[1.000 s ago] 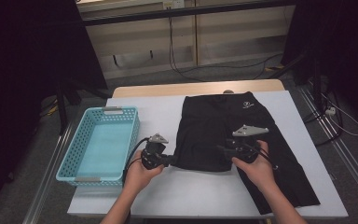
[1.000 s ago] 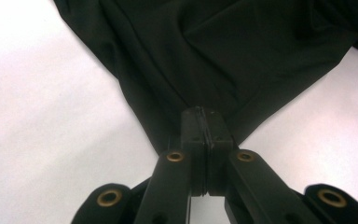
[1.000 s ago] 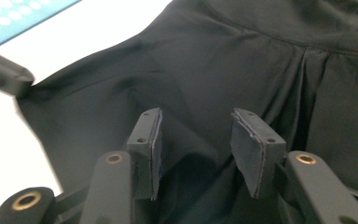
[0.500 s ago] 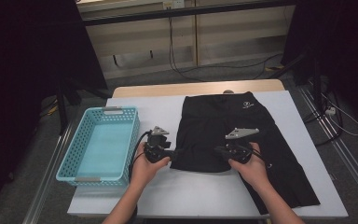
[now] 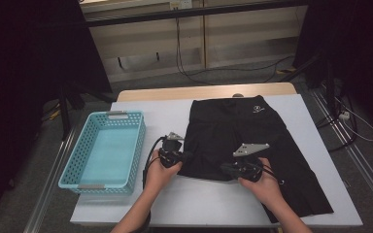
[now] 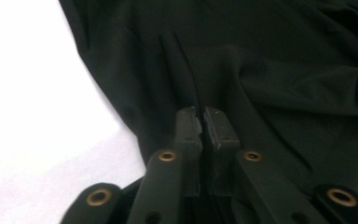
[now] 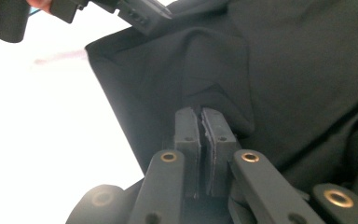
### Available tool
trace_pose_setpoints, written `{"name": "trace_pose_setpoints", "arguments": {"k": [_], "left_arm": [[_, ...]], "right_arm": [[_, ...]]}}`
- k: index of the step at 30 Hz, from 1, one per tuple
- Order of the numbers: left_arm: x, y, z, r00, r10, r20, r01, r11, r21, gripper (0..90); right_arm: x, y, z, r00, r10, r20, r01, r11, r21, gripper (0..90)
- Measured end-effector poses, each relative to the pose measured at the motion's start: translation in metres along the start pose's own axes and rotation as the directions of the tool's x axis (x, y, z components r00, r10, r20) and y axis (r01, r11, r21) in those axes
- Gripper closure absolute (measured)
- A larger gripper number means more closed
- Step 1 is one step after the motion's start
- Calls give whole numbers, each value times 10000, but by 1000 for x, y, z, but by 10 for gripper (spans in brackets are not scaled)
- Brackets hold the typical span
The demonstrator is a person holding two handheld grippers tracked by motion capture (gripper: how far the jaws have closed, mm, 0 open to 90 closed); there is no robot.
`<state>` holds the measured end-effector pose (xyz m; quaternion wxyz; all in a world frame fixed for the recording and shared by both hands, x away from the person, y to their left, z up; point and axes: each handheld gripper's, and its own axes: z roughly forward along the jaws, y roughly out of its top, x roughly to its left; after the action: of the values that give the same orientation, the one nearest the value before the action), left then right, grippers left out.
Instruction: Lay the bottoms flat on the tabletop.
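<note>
Black shorts (image 5: 245,141) (near hem) pinched in left gripper (image 6: 201,122) and right gripper (image 7: 200,122).

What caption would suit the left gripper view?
Left gripper pinching a fold of the black garment on the white table.

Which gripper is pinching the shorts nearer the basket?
The left gripper: it grips the shorts at the hem corner on the side facing the basket. The right gripper grips the same hem farther from it.
</note>
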<state>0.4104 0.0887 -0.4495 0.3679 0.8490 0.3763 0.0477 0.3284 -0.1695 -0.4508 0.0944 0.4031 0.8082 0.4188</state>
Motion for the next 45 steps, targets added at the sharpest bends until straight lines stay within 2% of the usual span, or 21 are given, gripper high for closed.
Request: {"name": "trace_pose_setpoints", "arguments": {"k": [5, 10, 14, 18, 25, 27, 30, 34, 36, 39, 41, 42, 43, 45], "left_arm": [[0, -1, -11, 9994, -6, 345, 12, 9998, -182, 882], [-3, -4, -29, 9983, 1, 577, 30, 9986, -529, 888], [-8, -9, -38, 9971, 112, 756, -82, 9992, -396, 888], [-12, -13, -45, 9959, 184, 890, -157, 9994, -304, 888], [-23, -22, -53, 9913, 495, 1223, -498, 9988, -2, 885], [-26, -24, -54, 9901, 604, 1269, -623, 9980, 103, 883], [-25, -25, -54, 9900, 496, 1324, -521, 9985, 154, 878], [-22, -27, -53, 9908, 463, 1269, -504, 9983, 294, 840], [-21, -27, -54, 9909, 421, 1278, -460, 9986, 275, 837], [-20, -27, -54, 9925, 397, 1155, -431, 9987, 272, 783], [-19, -26, -53, 9953, 288, 929, -308, 9993, 201, 680], [-19, -25, -52, 9963, 272, 819, -287, 9994, 180, 620], [-18, -23, -50, 9965, 274, 788, -281, 9996, 82, 605], [-18, -21, -43, 9981, 260, 558, -256, 9996, -84, 495]], "right_arm": [[2, 1, -3, 9999, 7, -117, -8, 10000, -17, 861], [0, -1, -16, 9998, -32, -214, 28, 9998, -204, 859], [-1, -6, -23, 9997, 0, -254, -2, 10000, -59, 858], [5, -12, -28, 9991, -194, -385, 201, 9996, 200, 856], [11, -24, -48, 9967, -192, -783, 204, 9997, 150, 849], [12, -27, -51, 9971, -201, -731, 211, 9997, 125, 811], [10, -24, -55, 9988, -184, -455, 183, 9998, -30, 726], [3, -18, -55, 9999, 144, -8, -144, 9993, -344, 656], [0, -15, -53, 9996, 263, 35, -261, 9981, -560, 618], [-5, -10, -49, 9984, 342, 456, -314, 9976, -622, 571], [-8, -8, -45, 9961, 498, 735, -450, 9968, -656, 574], [-10, -8, -42, 9954, 522, 804, -477, 9973, -566, 574], [-10, -7, -38, 9952, 513, 839, -474, 9977, -477, 578], [-9, -8, -32, 9966, 455, 680, -439, 9987, -254, 589]]}}
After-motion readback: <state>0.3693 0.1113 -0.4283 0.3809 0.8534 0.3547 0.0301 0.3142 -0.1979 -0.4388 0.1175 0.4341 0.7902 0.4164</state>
